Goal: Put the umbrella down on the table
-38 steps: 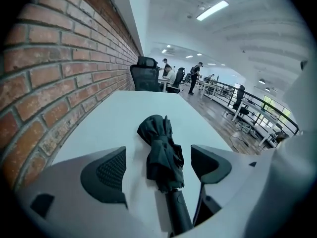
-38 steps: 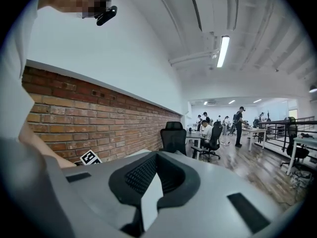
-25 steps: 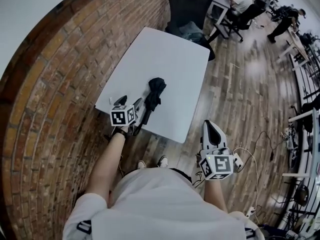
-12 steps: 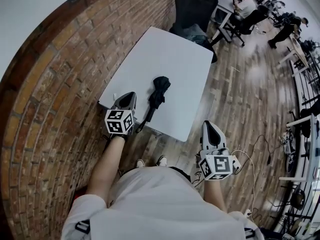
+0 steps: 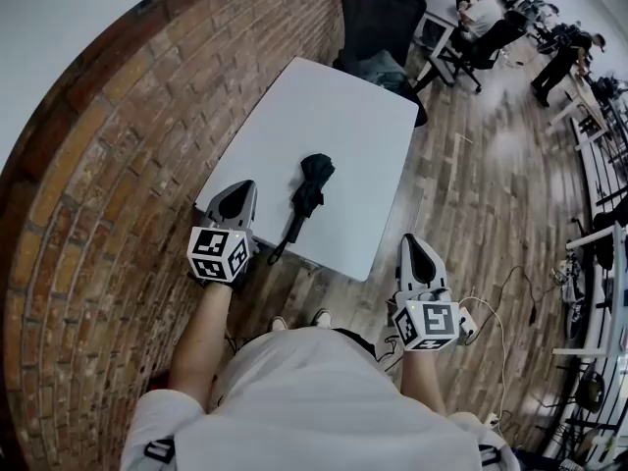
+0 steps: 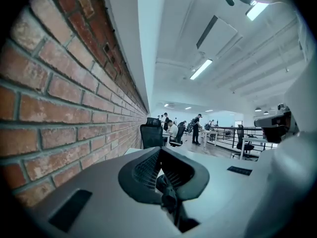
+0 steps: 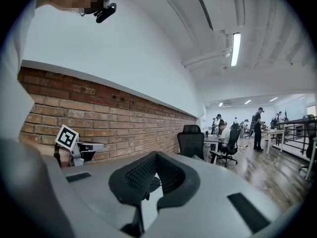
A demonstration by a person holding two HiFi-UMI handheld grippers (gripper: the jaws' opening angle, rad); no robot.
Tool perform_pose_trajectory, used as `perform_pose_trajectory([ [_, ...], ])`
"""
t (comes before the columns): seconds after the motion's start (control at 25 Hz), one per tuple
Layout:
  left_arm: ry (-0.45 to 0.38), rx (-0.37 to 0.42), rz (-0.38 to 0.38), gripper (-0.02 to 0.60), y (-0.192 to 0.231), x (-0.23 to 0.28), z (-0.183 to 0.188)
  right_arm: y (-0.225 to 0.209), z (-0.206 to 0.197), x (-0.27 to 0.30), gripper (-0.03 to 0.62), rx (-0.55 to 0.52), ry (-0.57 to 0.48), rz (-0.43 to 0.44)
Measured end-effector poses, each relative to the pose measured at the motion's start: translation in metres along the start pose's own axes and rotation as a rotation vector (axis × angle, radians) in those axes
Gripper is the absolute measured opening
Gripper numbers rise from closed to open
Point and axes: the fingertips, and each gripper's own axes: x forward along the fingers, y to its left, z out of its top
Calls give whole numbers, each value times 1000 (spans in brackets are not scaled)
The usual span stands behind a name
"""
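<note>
Overhead, the head view shows a white counter (image 5: pixel 353 126) beside a brick wall (image 5: pixel 108 165), with a black chair (image 5: pixel 378 13) at its far end and wood floor (image 5: pixel 481 194) to the right. Cables (image 5: pixel 491 302) trail on the floor at the right, and people (image 5: pixel 481 8) sit far off at the top. The person's shirt (image 5: pixel 314 400) hides the floor nearest the camera. The folded black umbrella (image 5: pixel 312 180) lies on the counter, its handle toward the near edge. The left gripper (image 5: pixel 235 202) hangs over the counter's near left corner, near the umbrella but apart from it. The right gripper (image 5: pixel 416 253) is off the counter, over the floor to the right of its near corner. Both taper to a closed point.

In the left gripper view the wall fills the left side, with the chair and people beyond. The gripper's own body hides most of the counter. Its jaws are pressed together and grip nothing. A dark shape in the slit under the tips is too blurred to name.

In the right gripper view the wall runs along the left, the chair stands ahead, and the left gripper shows small at the left. The gripper's body cuts off the lower part. Its jaws meet at the tips, clenched on nothing; a thin pale strip shows through the slit below them.
</note>
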Motion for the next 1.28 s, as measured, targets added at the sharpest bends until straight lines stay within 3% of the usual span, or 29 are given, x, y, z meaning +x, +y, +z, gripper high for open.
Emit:
perform_pose_trajectory([
  [0.28,-73,49,-14,23,-9,-32,40,-23,4,7,18,5,-12,-23],
  [0.68,-144,119,29,23,-6,-55,86,-60,16,14,20,12,-51,-40],
  [0.84,-132,142,38,23,-5,-64,83,-66,19,18,20,16,-63,-33],
  [1.0,-169,139,117,23,2,-91,83,-73,19,20,19,16,-63,-38],
  [1.28,-169,54,209,23,-6,-133,56,-86,25,18,20,2,-67,-57],
])
